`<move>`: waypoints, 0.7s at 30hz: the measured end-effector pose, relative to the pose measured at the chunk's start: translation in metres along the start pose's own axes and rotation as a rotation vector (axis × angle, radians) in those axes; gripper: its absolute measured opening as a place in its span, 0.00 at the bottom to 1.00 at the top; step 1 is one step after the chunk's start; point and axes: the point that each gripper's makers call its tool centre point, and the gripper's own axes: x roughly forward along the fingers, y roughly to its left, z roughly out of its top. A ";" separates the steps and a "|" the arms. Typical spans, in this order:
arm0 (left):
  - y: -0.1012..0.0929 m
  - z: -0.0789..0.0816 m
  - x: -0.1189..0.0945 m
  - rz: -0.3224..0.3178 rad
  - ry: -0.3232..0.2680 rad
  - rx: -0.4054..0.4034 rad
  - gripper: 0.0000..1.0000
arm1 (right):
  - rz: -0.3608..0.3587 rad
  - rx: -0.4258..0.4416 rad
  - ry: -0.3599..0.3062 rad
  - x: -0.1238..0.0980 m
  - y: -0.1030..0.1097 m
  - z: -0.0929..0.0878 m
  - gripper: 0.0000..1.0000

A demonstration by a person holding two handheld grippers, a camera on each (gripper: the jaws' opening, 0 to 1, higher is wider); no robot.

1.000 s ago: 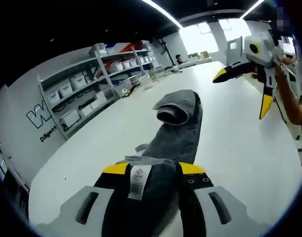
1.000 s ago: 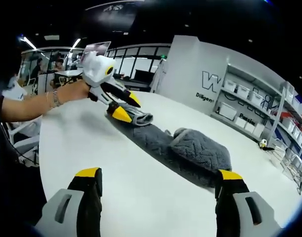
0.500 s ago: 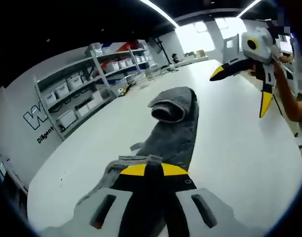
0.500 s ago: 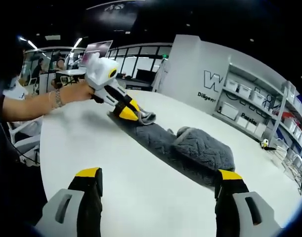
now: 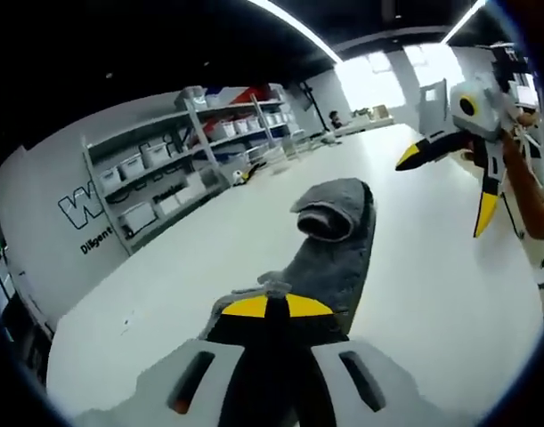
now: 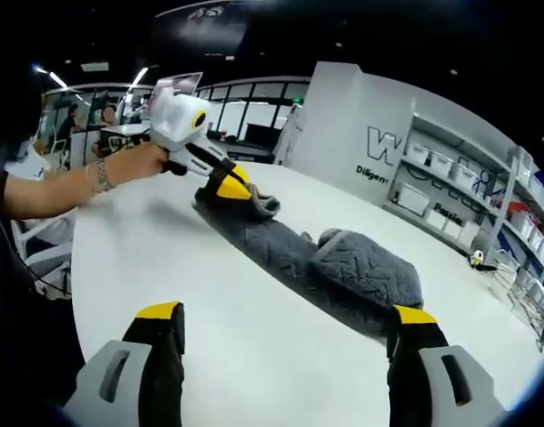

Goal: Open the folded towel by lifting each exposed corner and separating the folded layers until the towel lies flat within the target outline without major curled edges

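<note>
While the grey towel [image 5: 336, 245] lay stretched in a long strip across the white counter [image 5: 432, 267], the left gripper [image 5: 266, 307] had its yellow-tipped jaws pressed together on the near end of the cloth, with bunched folds showing just past the tips. In the left gripper view the strip ran away from those jaws toward the middle of the counter, where its far end was rolled over into a thick bundle resting on the surface. The right gripper [image 5: 458, 169] stood at the right of that view, held up off the counter and well apart from the towel, its two yellow tips spread wide with nothing between them; a hand [image 5: 521, 169] gripped it.

In the right gripper view the right gripper's [image 6: 285, 325] own jaws rose wide apart at the bottom, and bare counter lay between them. Beyond them the towel [image 6: 298, 253] crossed the picture on a slant, its rolled bundle nearer the right jaw. At the far end of the strip the left gripper [image 6: 225, 185] came down on the cloth with its tips closed together, the towel's edge ruffled up around them. A hand [image 6: 138, 162] with a bracelet at the wrist held that gripper.

Shelves [image 5: 191, 151] with pale bins lined the wall behind the counter, beside a white panel [image 6: 378, 151] with dark lettering.
</note>
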 end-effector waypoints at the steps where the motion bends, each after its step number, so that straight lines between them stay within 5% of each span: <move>1: 0.002 0.002 -0.003 0.000 -0.006 -0.005 0.04 | 0.002 0.000 -0.002 0.000 0.001 0.001 0.96; 10: 0.030 0.020 -0.039 0.070 -0.075 -0.027 0.03 | -0.001 -0.003 0.002 0.000 0.003 0.004 0.98; 21: 0.073 0.008 -0.087 0.185 -0.084 -0.028 0.03 | 0.005 -0.014 0.015 0.005 0.006 0.006 0.99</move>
